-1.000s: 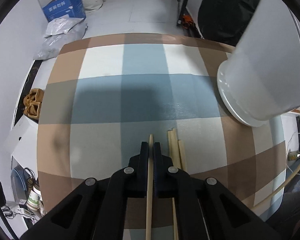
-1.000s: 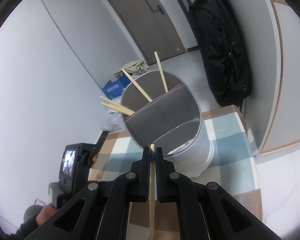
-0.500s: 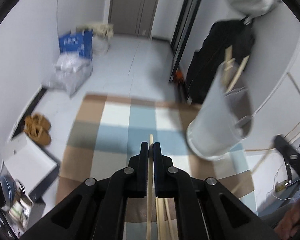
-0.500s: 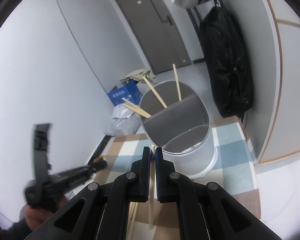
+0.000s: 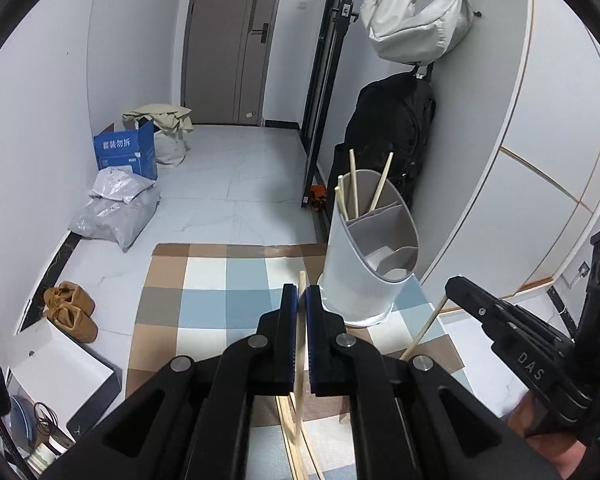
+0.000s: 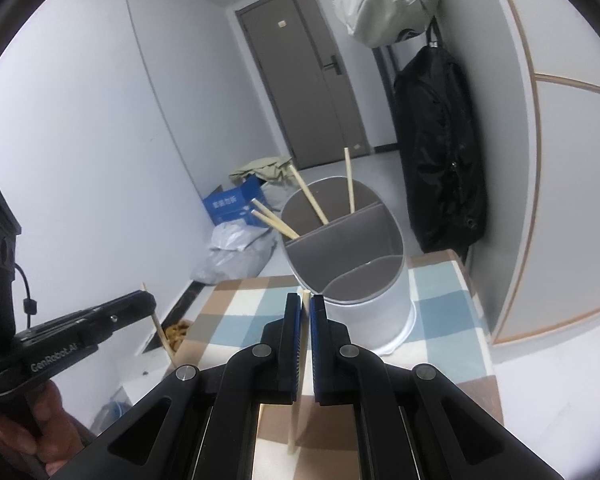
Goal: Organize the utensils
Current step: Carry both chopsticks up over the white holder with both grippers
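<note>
Left gripper (image 5: 301, 294): jaws clamped on a single wooden chopstick (image 5: 300, 364), tip poking just past the fingertips, shaft running back under the tool. Right gripper (image 6: 305, 304): likewise pinched shut on its own chopstick (image 6: 300, 360), held above the checked tablecloth (image 6: 440, 292).

White utensil holder (image 5: 356, 280) stands upright on the cloth near the far right corner, just ahead of both grippers. It has grey dividers; its tall rear compartment carries four chopsticks (image 5: 354, 190) leaning at different angles. The two front compartments look empty, though their bottoms are partly hidden.

More loose chopsticks (image 5: 288, 424) lie on the cloth below the left gripper, count unclear.

Floor beyond: blue carton (image 5: 126, 152), grey plastic bags (image 5: 116, 216), tan slippers (image 5: 72, 310). Black garment bag (image 6: 440, 152) hangs on the right wall.
</note>
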Tool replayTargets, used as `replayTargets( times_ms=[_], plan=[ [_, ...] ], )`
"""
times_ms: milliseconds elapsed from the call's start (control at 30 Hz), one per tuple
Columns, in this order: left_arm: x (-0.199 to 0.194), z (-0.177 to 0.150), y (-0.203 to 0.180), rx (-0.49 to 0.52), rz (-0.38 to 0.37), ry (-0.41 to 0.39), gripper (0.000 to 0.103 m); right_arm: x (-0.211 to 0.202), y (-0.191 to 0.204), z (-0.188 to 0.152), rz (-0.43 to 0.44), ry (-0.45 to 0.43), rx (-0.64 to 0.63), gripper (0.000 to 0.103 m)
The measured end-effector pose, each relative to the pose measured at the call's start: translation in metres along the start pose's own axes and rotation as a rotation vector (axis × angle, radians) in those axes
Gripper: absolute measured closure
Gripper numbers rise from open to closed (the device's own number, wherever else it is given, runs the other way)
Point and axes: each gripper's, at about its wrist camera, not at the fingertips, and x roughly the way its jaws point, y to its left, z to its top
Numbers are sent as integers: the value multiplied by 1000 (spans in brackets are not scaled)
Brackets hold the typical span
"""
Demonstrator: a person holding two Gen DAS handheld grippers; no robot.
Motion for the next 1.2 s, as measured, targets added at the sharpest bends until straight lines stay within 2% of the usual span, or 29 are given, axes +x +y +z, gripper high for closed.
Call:
replayTargets(
  times_ms=[233, 500, 633, 800, 900, 1200],
  plan=[
    [-13, 9, -10, 39, -15, -9, 103, -12, 4, 7, -14, -39, -25, 99],
    [-23, 47, -25, -22, -101, -57, 103, -36, 0, 39, -13, -99, -44, 99],
    [-26, 75, -36, -30, -126, -113, 103, -46, -1, 67, -26, -122, -90, 99],
    [-19, 112, -50, -37, -168, -149, 103, -57, -3, 119, -29, -166, -125, 99],
    [-14, 130, -59, -18, -167, -177, 103, -59, -4, 148, -31, -191, -140, 99],
    [5, 159, -52, -42, -175, -210, 103, -32, -6, 200, -13, -236, -174, 99]
  ],
)
